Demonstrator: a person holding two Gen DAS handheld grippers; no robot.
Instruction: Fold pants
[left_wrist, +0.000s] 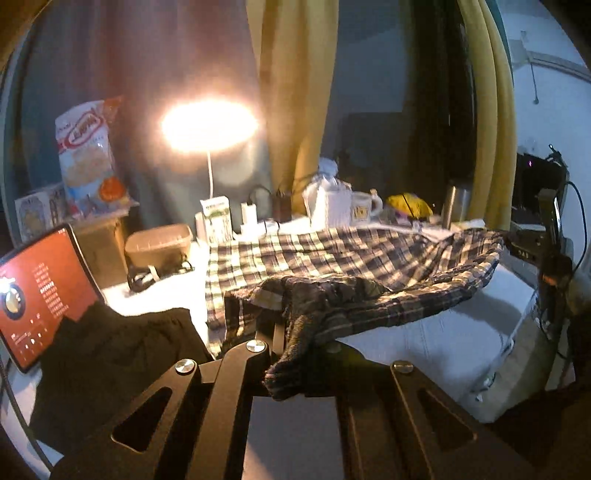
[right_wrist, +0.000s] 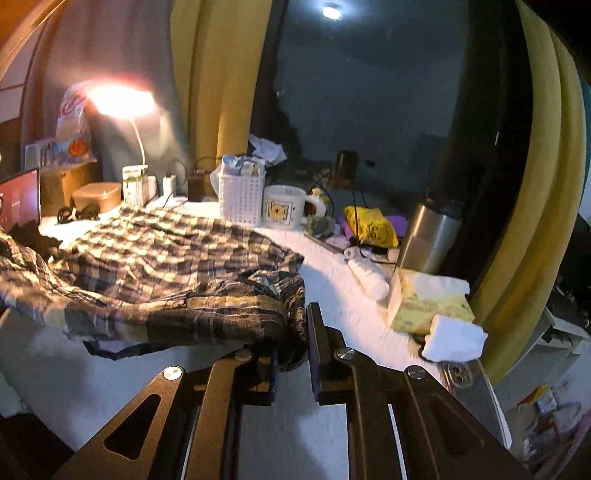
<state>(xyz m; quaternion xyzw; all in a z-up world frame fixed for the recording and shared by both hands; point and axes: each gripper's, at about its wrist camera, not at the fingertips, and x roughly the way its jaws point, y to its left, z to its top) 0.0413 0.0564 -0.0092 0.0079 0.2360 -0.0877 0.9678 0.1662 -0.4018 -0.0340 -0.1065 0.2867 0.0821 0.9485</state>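
We hold the plaid pants (left_wrist: 332, 266) by their near edge, both tongs (left_wrist: 295, 332) (right_wrist: 291, 332) clenched on cloth; a thin pinch could slip, dropping the fold.

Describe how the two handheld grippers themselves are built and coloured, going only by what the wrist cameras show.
Both look alike. The left gripper and right gripper are matte black, with flat angular link arms that fan toward the camera, each pierced by a long rounded slot. Round silver screw heads mark the pivots. The right one's fingers are flat upright black plates. No cables, markings, hands or sleeves show.
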